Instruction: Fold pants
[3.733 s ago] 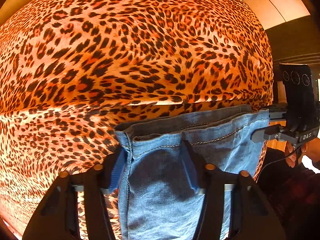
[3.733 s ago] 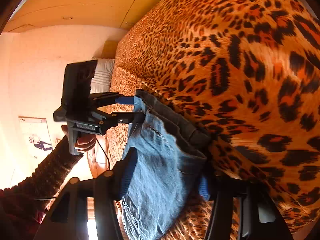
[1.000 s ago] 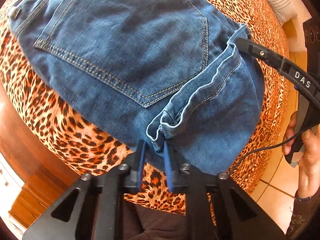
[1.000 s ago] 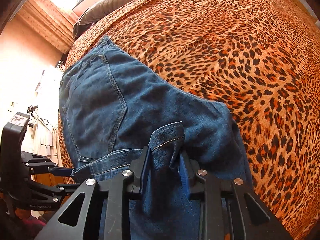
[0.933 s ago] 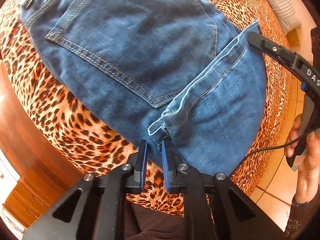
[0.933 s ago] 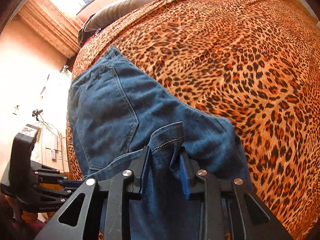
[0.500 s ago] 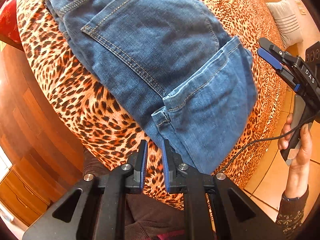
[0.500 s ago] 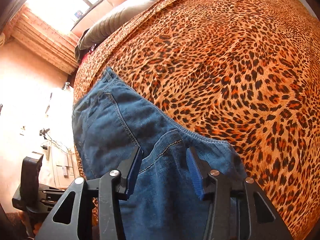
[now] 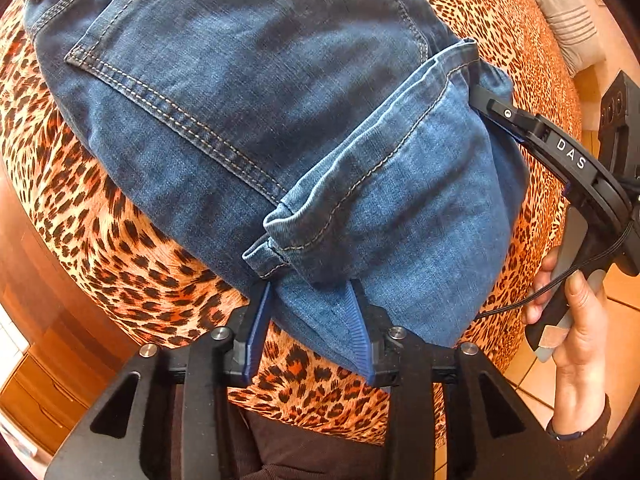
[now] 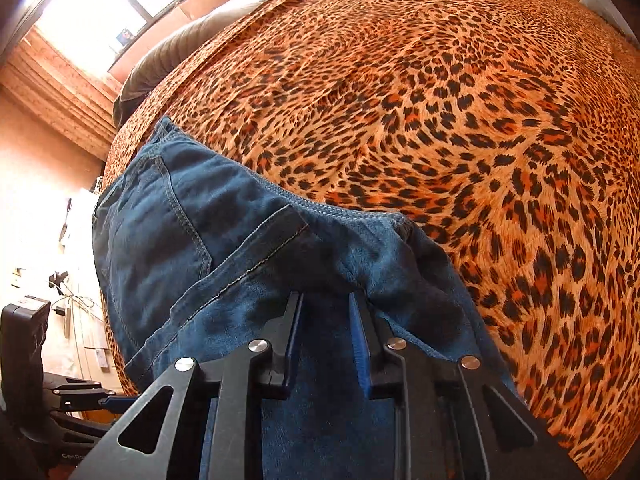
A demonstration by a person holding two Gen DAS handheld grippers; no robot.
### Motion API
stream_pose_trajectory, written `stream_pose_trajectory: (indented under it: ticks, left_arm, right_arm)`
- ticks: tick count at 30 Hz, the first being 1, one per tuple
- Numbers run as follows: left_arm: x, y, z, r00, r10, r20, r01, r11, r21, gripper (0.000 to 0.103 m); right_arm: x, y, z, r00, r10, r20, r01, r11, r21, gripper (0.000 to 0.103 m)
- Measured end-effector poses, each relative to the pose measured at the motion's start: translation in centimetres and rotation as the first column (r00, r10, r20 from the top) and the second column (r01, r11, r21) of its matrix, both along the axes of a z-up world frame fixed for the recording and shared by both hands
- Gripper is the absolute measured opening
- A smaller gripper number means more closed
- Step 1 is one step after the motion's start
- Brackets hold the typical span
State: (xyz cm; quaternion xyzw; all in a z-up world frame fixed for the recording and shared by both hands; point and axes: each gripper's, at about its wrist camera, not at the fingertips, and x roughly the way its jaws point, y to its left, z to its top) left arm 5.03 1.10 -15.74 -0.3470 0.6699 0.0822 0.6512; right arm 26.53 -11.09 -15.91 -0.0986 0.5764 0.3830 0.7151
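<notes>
Folded blue jeans (image 9: 248, 120) lying on leopard-print bedspread (image 9: 100, 248), near its edge; back pocket up, hem of folded-over leg at 5 o'clock of the pocket in left wrist view. Left gripper (image 9: 310, 316) at 6 o'clock, jaws opening, near fold of denim between blue pads (image 9: 358, 328), not pinched. Right gripper (image 10: 325, 320) low over jeans, jaws closing, ridge of denim between them; grip on it cannot be told. Same gripper at 3 o'clock in left view, tip on the hem corner, right hand (image 9: 576, 320) on handle. Tiled floor (image 9: 624, 320) at 4 o'clock.
</notes>
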Motion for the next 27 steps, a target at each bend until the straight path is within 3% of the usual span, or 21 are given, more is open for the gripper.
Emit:
stream_pose_trajectory:
  ticks: [5,7,10,11,14,19,23,27]
  left_arm:
    - [-2.0,2.3,0.0,0.997,0.071,-0.003,-0.071,0.992,-0.100,0.037]
    - [-3.2,3.6,1.0,0.995,0.093,0.021,-0.090,0.990,-0.106,0.037]
    - [-5.2,7.3,2.4,0.984,0.164,0.064,-0.155,0.981,-0.117,0.038]
    - [-5.8,8.7,2.7,0.976,0.204,0.073,-0.194,0.972,-0.129,0.044]
    - [-7.9,14.3,2.7,0.934,0.345,0.093,-0.325,0.928,-0.180,0.060]
    - [-9.4,21.6,2.2,0.859,0.501,0.107,-0.455,0.842,-0.291,0.061]
    - [-8.9,24.9,1.6,0.832,0.545,0.107,-0.488,0.809,-0.329,0.064]
    - [-8.1,26.2,0.1,0.798,0.597,0.086,-0.523,0.756,-0.394,0.064]
  right_arm:
    - [0.0,0.6,0.2,1.000,0.001,-0.019,-0.001,1.000,-0.022,0.033]
    - [0.2,1.1,0.3,0.999,0.000,-0.039,-0.001,0.999,-0.042,0.036]
    - [0.0,2.0,1.8,0.999,0.027,-0.019,-0.028,0.998,-0.064,0.047]
    - [-0.1,2.3,2.4,0.999,0.041,0.002,-0.041,0.997,-0.063,0.052]
    - [-0.2,4.1,4.2,0.997,0.066,0.029,-0.065,0.997,-0.045,0.058]
    - [-0.2,8.0,6.0,0.995,0.087,0.049,-0.085,0.996,-0.040,0.060]
    - [0.4,12.1,5.6,0.994,0.110,0.024,-0.109,0.992,-0.066,0.063]
    - [1.2,16.4,4.7,0.991,0.132,-0.028,-0.133,0.988,-0.076,0.063]
